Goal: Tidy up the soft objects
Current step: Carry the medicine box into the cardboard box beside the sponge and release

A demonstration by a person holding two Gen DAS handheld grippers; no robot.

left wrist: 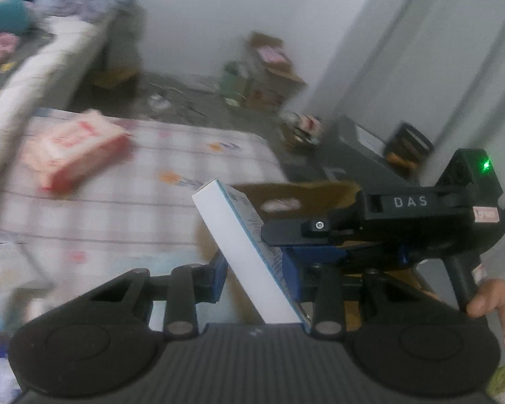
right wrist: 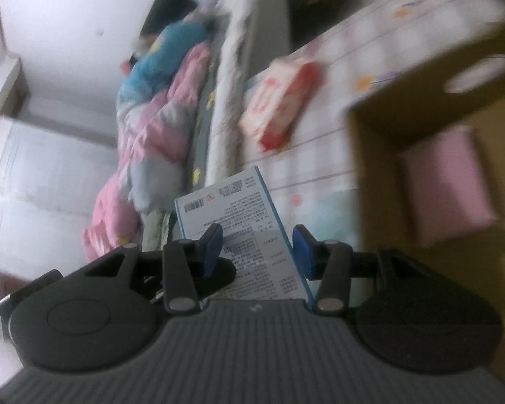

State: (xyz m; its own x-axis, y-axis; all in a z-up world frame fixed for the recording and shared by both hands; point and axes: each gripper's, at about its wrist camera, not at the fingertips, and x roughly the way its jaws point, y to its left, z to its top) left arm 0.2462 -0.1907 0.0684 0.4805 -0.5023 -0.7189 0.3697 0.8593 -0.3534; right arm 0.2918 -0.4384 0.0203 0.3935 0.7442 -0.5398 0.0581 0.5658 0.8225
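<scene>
A flat white box with blue edges and printed text (left wrist: 249,252) stands tilted between the fingers of my left gripper (left wrist: 254,274). My right gripper (right wrist: 257,252) also has the same box (right wrist: 249,235) between its blue pads, and its black body (left wrist: 404,222) shows to the right in the left wrist view. Both grippers appear shut on the box. A pink-and-red soft pack (left wrist: 72,149) lies on the checked sheet (left wrist: 151,208); it also shows in the right wrist view (right wrist: 279,104). A cardboard box (right wrist: 421,155) holds a pink soft item (right wrist: 451,185).
A bed with pink, teal and grey bedding (right wrist: 158,107) lies beside the checked sheet. Cardboard boxes (left wrist: 269,74) and clutter stand on the floor by the far wall. A dark case (left wrist: 370,148) lies near the grey door. Both views are blurred.
</scene>
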